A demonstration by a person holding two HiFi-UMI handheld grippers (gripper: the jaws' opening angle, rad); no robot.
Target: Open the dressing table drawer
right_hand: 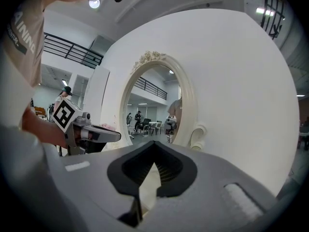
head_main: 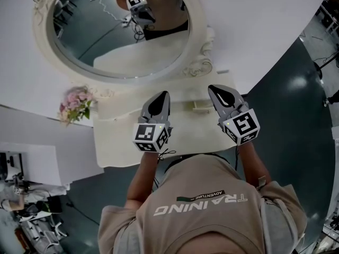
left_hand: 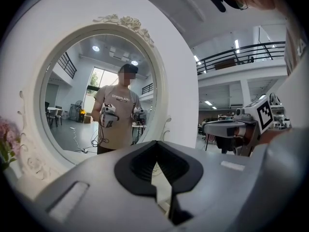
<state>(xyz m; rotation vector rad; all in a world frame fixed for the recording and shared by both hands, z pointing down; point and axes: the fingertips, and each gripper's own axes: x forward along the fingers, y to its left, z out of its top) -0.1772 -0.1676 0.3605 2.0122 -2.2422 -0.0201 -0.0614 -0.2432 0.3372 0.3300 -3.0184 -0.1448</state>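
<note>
Left gripper (head_main: 163,95): jaws closed together, empty, held level over the tabletop (head_main: 119,142).
Right gripper (head_main: 213,89): jaws closed together, nothing held, just beside the left.
Drawer: presumably under the tabletop's near edge, hidden behind the person's torso; its handle is unseen.
Handling: likely light, stiff wood; take the front pull and draw straight.
Surface: cream tabletop, pink flowers (head_main: 76,103), oval mirror (head_main: 95,33) behind.
Room: white wall panel (head_main: 265,25), glossy dark floor (head_main: 288,94).
</note>
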